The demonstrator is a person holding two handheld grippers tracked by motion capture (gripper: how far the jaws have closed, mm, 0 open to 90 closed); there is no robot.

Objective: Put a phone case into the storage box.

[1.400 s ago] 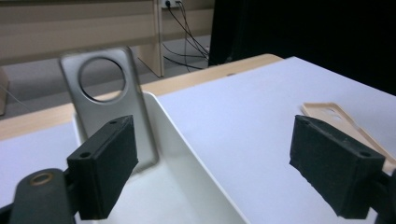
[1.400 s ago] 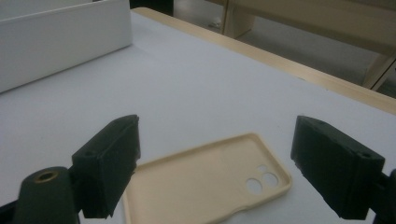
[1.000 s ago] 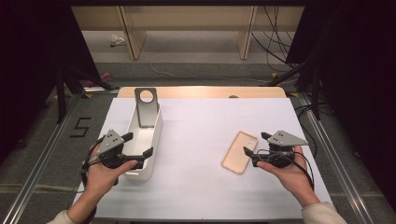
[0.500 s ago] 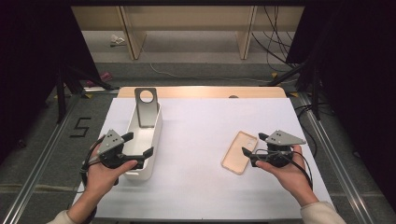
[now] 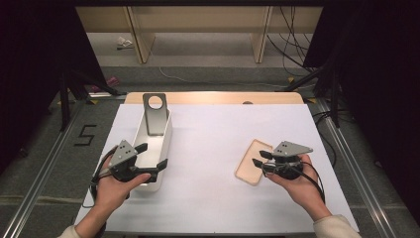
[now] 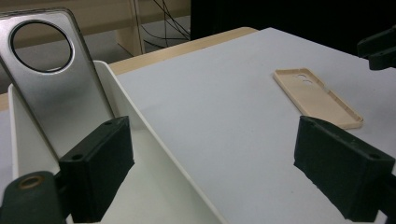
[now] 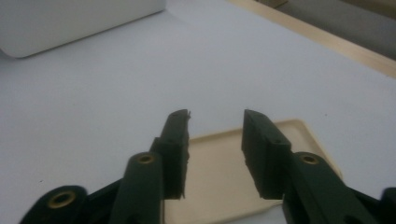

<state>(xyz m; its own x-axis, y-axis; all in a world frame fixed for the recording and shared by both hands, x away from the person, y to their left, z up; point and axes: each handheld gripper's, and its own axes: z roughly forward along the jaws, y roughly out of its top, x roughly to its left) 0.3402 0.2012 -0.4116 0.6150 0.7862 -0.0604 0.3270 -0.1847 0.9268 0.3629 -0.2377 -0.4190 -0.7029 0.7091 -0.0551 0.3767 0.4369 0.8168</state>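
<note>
Item one: beige phone case (image 5: 253, 161), lying flat and hollow side up on the white table cover (image 5: 213, 148), right of centre. Its near end is cut off by the lower edge of the right gripper view and partly hidden behind the black jaws there; camera cut-outs at its far end are faint in the left gripper view.

Item two: right gripper (image 5: 258, 164), held in the person's right hand (image 5: 297, 186) at the case's right edge. Its jaws have just been closing and stand part-way together with a clear gap between them, over the case and pressing on nothing; whether they touch the case beneath cannot be told.

Item three: left gripper (image 5: 151, 156), held in the left hand (image 5: 116, 186), jaws wide apart. One jaw is over the inside of the white bin (image 5: 166, 144) and the other outside it over the table, so they straddle the bin's long wall without pressing on it. The bin's near end is cut off in the left gripper view.

Item four: silver-grey phone case (image 5: 155, 115) with a round hole, standing tilted in the bin's far end, its foot hidden by the bin wall.

Writing: a black "5" (image 5: 85, 135) marked on the floor left of the table. No brand or label can be read on either case.
</note>
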